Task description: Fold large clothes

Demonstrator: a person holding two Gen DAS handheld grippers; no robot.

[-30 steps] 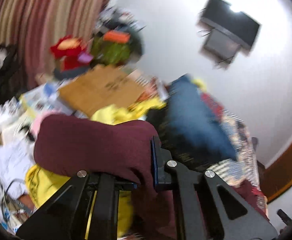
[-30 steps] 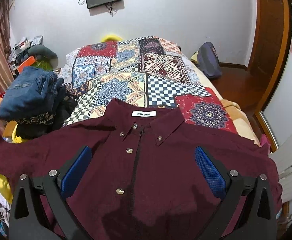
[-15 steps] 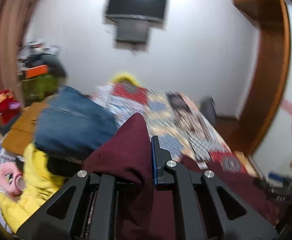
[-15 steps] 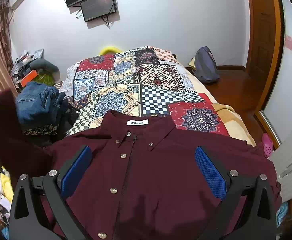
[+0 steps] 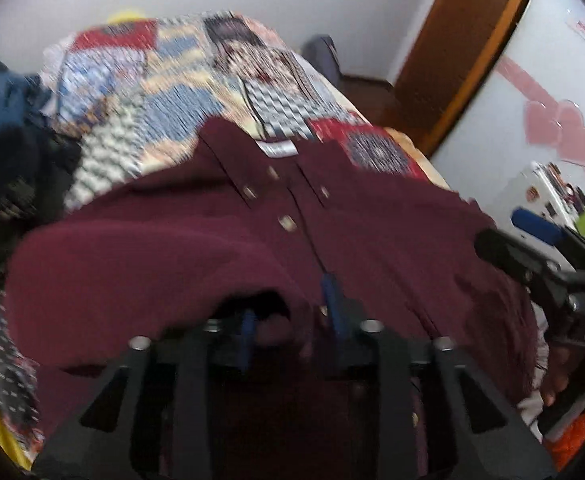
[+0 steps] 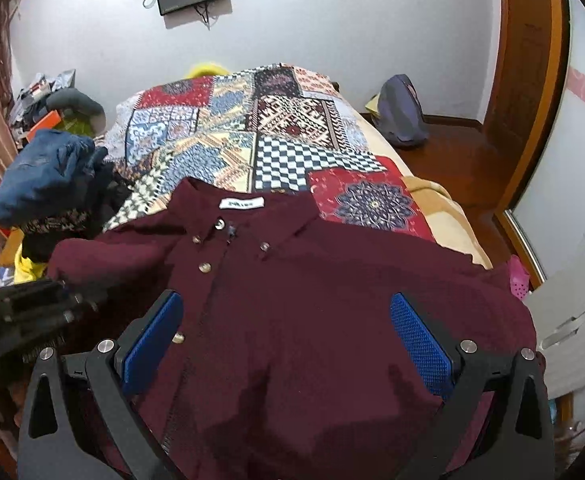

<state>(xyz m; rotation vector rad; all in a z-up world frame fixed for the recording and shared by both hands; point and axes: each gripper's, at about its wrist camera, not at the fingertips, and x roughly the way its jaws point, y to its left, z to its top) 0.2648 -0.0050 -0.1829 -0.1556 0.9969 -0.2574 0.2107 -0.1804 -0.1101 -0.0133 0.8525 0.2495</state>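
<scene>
1. A maroon button-up shirt [image 6: 292,300] is spread front-up on the patchwork bedspread [image 6: 252,140], its collar and white neck label pointing toward the far wall.
2. The left gripper [image 5: 292,320] is seen in its own blurred view with the blue pads drawn near to one another; a bunched fold of the shirt's sleeve [image 5: 132,264] is draped over and between them, so the cloth appears to be pinched, though the smear leaves the contact itself uncertain.
3. That sleeve is folded over toward the button placket, on the left half of the shirt body.
4. The right gripper [image 6: 288,344] is held wide open above the lower chest of the shirt, with nothing caught between its blue pads [image 6: 420,344].
5. The shirt front lies beneath and between the right gripper's fingers; the placket runs just inside the left finger.
6. In the right wrist view the left gripper is seen as a dark, blurred shape at the shirt's left edge.
7. A pile of blue jeans [image 6: 44,176] and dark clothes is heaped at the left side of the bed, beside the shirt's shoulder.
</scene>
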